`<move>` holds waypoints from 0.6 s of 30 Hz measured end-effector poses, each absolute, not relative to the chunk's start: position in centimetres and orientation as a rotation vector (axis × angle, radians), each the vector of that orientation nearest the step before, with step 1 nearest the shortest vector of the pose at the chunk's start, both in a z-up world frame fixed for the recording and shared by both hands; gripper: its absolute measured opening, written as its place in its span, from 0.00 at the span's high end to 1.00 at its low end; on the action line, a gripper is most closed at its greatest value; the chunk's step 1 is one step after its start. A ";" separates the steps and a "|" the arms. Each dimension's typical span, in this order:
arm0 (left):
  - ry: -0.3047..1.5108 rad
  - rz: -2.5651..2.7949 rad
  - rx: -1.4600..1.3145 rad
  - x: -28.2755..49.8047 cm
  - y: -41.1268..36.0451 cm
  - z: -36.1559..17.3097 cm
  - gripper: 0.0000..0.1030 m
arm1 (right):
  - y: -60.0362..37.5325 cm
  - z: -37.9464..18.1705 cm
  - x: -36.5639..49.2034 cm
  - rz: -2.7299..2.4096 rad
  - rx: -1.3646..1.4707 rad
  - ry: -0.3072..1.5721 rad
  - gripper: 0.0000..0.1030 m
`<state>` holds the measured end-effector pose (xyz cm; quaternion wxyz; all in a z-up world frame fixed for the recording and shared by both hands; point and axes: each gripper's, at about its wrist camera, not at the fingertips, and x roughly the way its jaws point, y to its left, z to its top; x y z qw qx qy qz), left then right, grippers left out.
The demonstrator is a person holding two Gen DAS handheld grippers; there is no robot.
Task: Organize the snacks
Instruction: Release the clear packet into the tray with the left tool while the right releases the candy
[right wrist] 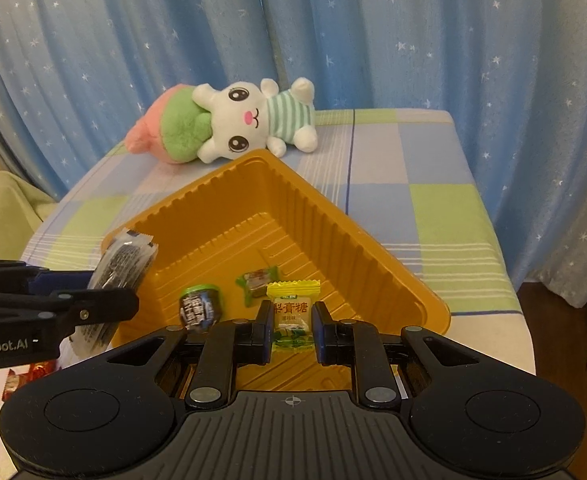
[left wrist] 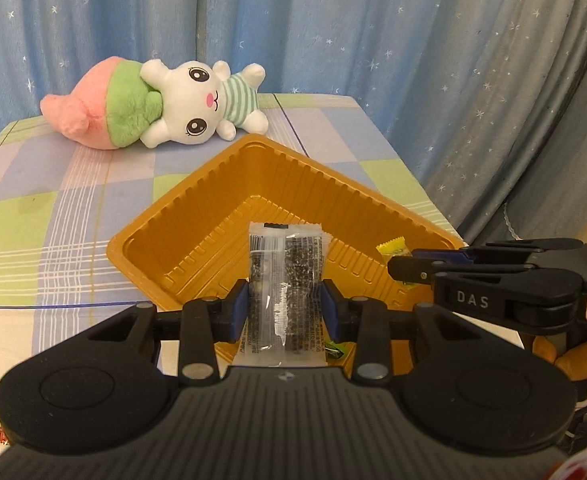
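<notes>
Left gripper [left wrist: 285, 304] grasps a clear, dark-speckled plastic packet [left wrist: 285, 276]; right gripper [right wrist: 293, 330] clenches a yellow wrapped candy [right wrist: 292, 312]. Both seem over the ribbed orange plastic tray [right wrist: 253, 176], frame centre: lower, then release inside its walls.

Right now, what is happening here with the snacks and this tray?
A person holds two claws over the golden tray. The left claw grips a clear packet of dark snack; the right claw grips a yellow candy. Two small sweets lie in the tray already. A plush toy lies behind.
</notes>
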<state>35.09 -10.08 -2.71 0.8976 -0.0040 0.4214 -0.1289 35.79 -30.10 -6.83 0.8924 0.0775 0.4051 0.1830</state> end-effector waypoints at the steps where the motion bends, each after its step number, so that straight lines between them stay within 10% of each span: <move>1: 0.874 -0.265 -0.007 35.2 -10.2 -2.8 0.66 | -30.2 -7.0 36.0 0.382 0.161 0.844 0.80; 18: 0.889 -0.282 0.000 35.9 -11.8 -3.4 0.66 | -32.5 -6.8 36.3 0.357 0.254 0.821 0.80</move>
